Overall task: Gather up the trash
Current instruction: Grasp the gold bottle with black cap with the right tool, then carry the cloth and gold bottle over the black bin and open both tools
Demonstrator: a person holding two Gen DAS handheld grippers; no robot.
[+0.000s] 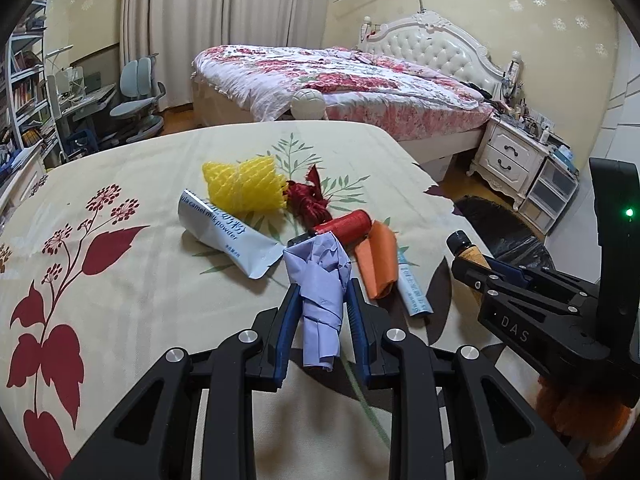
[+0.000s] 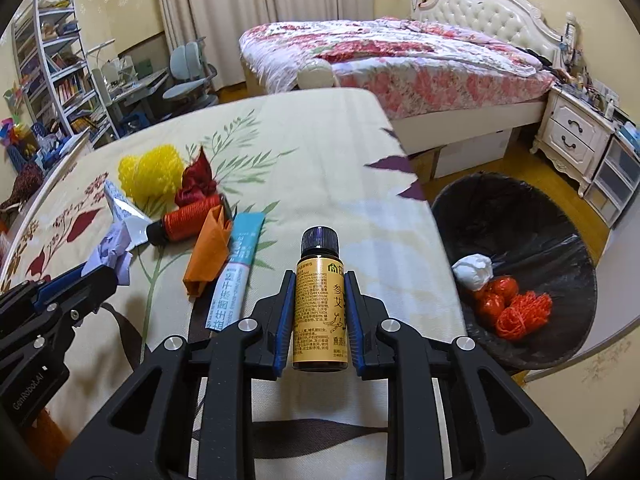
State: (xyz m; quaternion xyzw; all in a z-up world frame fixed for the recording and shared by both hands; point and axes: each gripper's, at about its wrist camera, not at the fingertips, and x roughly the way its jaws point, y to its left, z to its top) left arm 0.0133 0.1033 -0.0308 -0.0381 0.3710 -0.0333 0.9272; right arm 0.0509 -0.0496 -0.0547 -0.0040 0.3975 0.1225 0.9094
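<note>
The small brown glass bottle with a yellow label (image 1: pixel 469 251) shows only its black cap and shoulder in the left wrist view, the rest behind the right gripper (image 1: pixel 470 270). The black-lined round trash bin (image 2: pixel 472 216) loses its near rim behind that gripper's frame. The label's small print is too fine to read.

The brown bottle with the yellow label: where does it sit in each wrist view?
Left wrist: brown bottle at the right edge, clamped in the right gripper.
Right wrist: bottle at centre, between that gripper's jaws.
Shared landmark: orange paper on the tablecloth.
</note>
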